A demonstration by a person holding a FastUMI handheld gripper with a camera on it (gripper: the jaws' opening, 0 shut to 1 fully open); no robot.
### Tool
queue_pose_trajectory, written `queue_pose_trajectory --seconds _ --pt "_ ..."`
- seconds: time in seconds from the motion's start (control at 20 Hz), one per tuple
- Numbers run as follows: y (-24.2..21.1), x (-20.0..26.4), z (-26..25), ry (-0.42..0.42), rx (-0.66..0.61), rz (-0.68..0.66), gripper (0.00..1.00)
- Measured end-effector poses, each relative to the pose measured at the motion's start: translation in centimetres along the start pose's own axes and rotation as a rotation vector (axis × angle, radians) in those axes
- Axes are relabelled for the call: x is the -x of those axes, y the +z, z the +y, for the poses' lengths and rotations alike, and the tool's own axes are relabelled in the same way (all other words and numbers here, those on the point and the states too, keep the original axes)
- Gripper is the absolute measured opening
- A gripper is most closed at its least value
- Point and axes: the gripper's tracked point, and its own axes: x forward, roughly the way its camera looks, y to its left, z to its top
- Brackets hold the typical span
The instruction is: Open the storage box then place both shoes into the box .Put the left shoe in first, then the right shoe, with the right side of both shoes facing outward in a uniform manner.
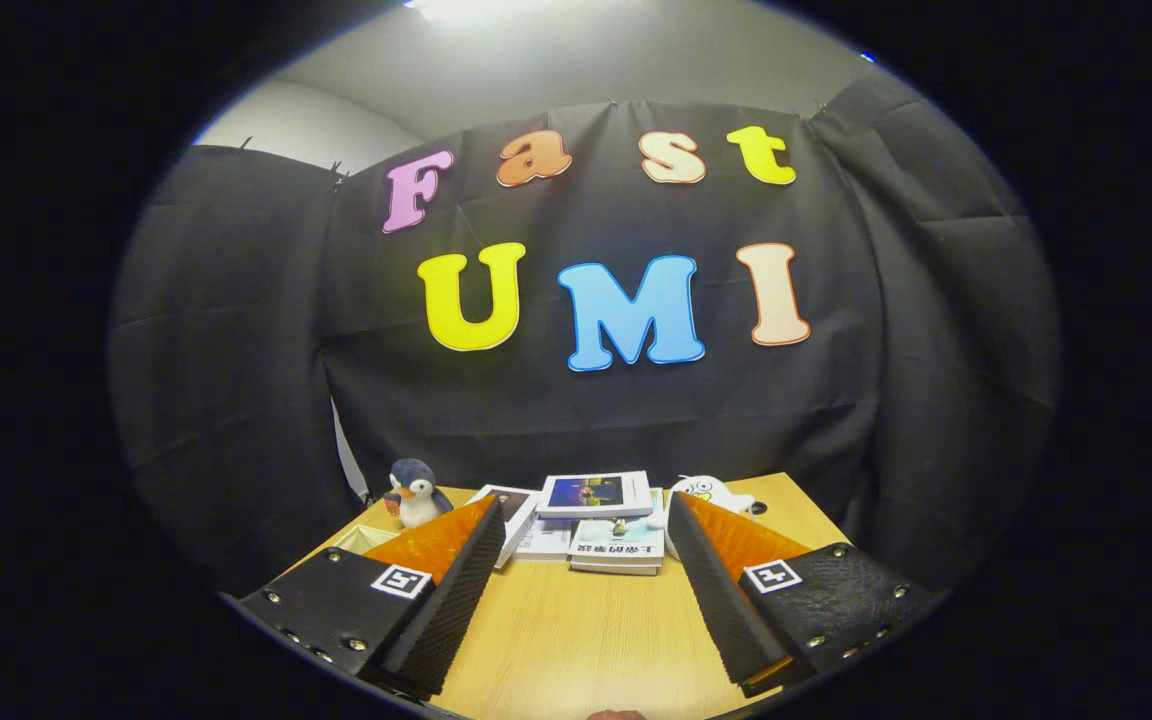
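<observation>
A black cloth wall closes the far side and both flanks of the booth, with a pale ceiling and a bright light above it. Below, a light wooden table runs from the near edge to the cloth.

The gripper hangs over the near part of the table, its two ribbed black fingers spread wide with only bare wood between them; each carries an orange side plate and a small square black-and-white marker.

Just beyond the fingertips, at the far middle of the table, lies a stack of books, the top one with a dark blue cover; printed characters show on a lower cover but are too small to read. To the far left stands a plush penguin, and to the far right, partly behind the right finger, a white plush toy.

The storage box and the shoes cannot be seen from here.
</observation>
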Motion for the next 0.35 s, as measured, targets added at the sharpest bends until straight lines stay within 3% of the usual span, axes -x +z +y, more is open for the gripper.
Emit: queue_pose_trajectory --seconds 0.35 --pt "0.47 -0.07 0.82 0.019 -0.005 -0.028 0.98"
